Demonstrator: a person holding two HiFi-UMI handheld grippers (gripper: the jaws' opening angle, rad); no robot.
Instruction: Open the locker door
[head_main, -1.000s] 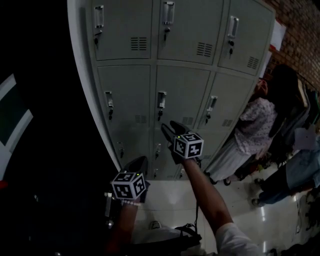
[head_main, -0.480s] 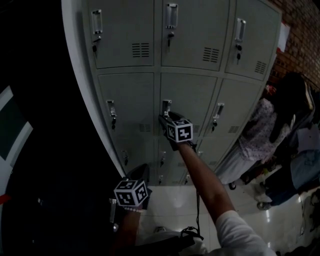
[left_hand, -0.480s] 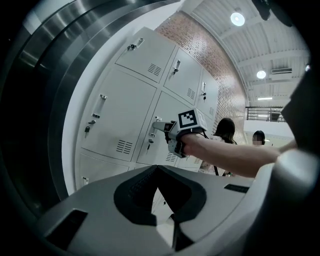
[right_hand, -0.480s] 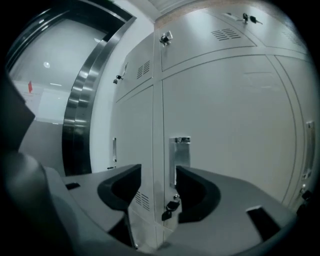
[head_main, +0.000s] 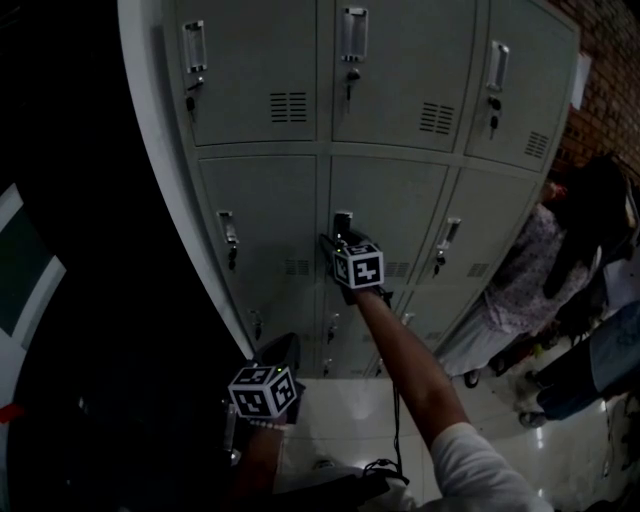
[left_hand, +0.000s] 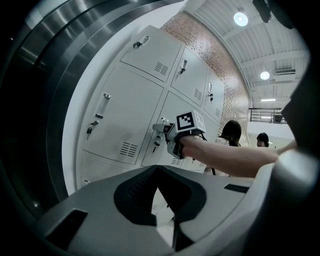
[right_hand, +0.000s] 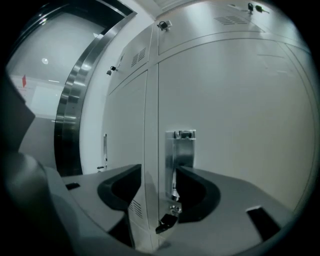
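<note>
A bank of grey lockers (head_main: 385, 90) fills the head view. The middle-row centre door (head_main: 385, 205) has a metal handle (head_main: 343, 222) with a key (right_hand: 167, 220) hanging under it. My right gripper (head_main: 336, 243) is at that handle. Its jaws have just been opening and stand wide. In the right gripper view the handle (right_hand: 180, 155) stands between them, close to the right-hand one, unpressed. My left gripper (head_main: 284, 352) hangs lower, away from the doors, shut and empty. In the left gripper view its tips (left_hand: 157, 169) meet.
Other doors with handles and keys surround the centre one, such as the left neighbour (head_main: 229, 232). A dark metal-framed opening (left_hand: 35, 100) lies left of the lockers. People (head_main: 530, 290) stand at the right on the glossy floor (head_main: 350, 410), near a brick wall (head_main: 610, 70).
My right gripper has moved forward and up to the centre door's handle. The left gripper has drifted a little forward and lower in the picture.
</note>
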